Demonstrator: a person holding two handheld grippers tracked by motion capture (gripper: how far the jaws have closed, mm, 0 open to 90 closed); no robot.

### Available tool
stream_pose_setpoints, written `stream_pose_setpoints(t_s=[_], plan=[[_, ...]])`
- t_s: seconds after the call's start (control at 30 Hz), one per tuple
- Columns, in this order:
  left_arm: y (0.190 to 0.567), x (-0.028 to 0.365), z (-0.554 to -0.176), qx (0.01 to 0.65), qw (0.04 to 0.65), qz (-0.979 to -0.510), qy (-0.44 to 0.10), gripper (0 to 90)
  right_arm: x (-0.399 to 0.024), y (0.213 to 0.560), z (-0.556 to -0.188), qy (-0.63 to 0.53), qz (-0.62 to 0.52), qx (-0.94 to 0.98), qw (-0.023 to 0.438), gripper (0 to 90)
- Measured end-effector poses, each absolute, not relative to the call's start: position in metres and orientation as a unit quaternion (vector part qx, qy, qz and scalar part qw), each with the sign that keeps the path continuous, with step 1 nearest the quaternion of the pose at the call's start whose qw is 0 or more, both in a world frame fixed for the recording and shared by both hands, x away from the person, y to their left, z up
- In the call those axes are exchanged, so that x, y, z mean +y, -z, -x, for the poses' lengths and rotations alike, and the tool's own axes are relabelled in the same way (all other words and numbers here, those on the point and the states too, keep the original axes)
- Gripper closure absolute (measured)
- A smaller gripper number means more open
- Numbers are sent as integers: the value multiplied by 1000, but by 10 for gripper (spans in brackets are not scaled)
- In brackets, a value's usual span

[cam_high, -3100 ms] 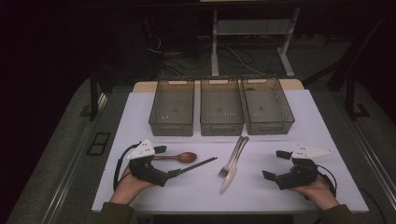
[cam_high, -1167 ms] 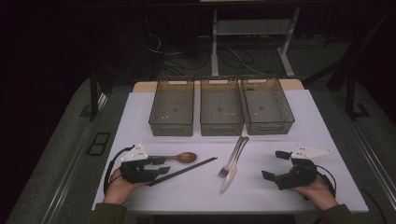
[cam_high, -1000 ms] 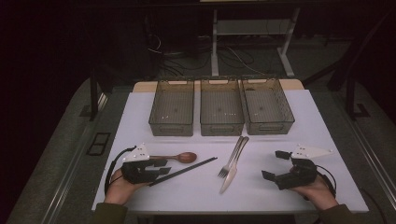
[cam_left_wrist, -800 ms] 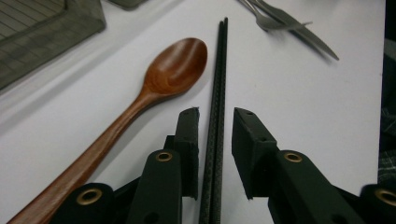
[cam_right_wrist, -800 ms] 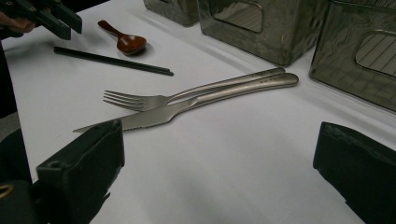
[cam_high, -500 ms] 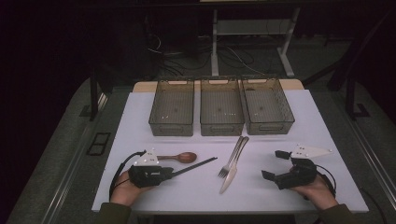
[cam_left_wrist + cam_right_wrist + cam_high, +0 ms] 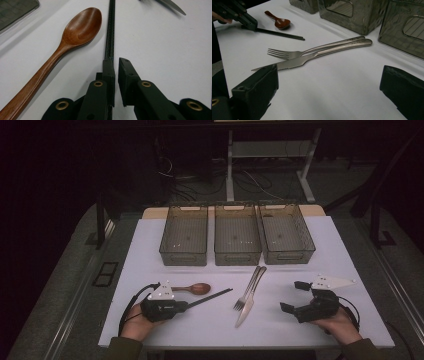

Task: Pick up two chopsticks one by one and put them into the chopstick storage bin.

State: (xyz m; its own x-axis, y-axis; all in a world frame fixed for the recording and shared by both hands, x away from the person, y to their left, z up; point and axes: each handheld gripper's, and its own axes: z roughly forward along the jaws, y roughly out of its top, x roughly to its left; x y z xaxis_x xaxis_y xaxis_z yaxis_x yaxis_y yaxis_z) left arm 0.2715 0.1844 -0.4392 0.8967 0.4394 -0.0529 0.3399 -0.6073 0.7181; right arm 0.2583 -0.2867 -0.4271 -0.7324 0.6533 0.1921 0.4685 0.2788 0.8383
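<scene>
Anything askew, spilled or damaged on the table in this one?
Nothing stands out. The three bins sit in a straight row, the fork and knife lie side by side, the wooden spoon lies flat, and the left gripper holds the black chopsticks.

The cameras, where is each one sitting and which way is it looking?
High view: above the person's side, looking forward and down on the table; both hands show.
Left gripper view: rides the left gripper, shut on the black chopsticks beside the wooden spoon.
Right gripper view: rides the open right gripper, facing fork and knife.
Shared: spoon, chopsticks.
</scene>
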Motion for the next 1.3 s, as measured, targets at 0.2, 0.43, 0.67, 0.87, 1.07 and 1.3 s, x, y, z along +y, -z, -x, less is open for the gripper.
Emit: stream_pose_setpoints(t_s=[0.2,0.43,0.67,0.87,1.07,1.3], plan=[[441,183,-272,214,380,-897,-68,834,-287,427,-258,-486,-353,794,94,14],[442,182,-272,213,379,-898,-69,834,-287,427,-258,-487,-354,793,94,14],[442,181,-272,209,380,-898,-71,832,-287,427,-258,-486,-353,794,92,15],[442,180,-273,207,379,-899,-78,830,-287,427,-258,-486,-354,794,92,15],[443,179,-273,206,379,-899,-80,830,-287,427,-259,-486,-354,794,91,14],[446,175,-273,201,370,-904,-73,826,-287,427,-259,-486,-354,794,91,14]])
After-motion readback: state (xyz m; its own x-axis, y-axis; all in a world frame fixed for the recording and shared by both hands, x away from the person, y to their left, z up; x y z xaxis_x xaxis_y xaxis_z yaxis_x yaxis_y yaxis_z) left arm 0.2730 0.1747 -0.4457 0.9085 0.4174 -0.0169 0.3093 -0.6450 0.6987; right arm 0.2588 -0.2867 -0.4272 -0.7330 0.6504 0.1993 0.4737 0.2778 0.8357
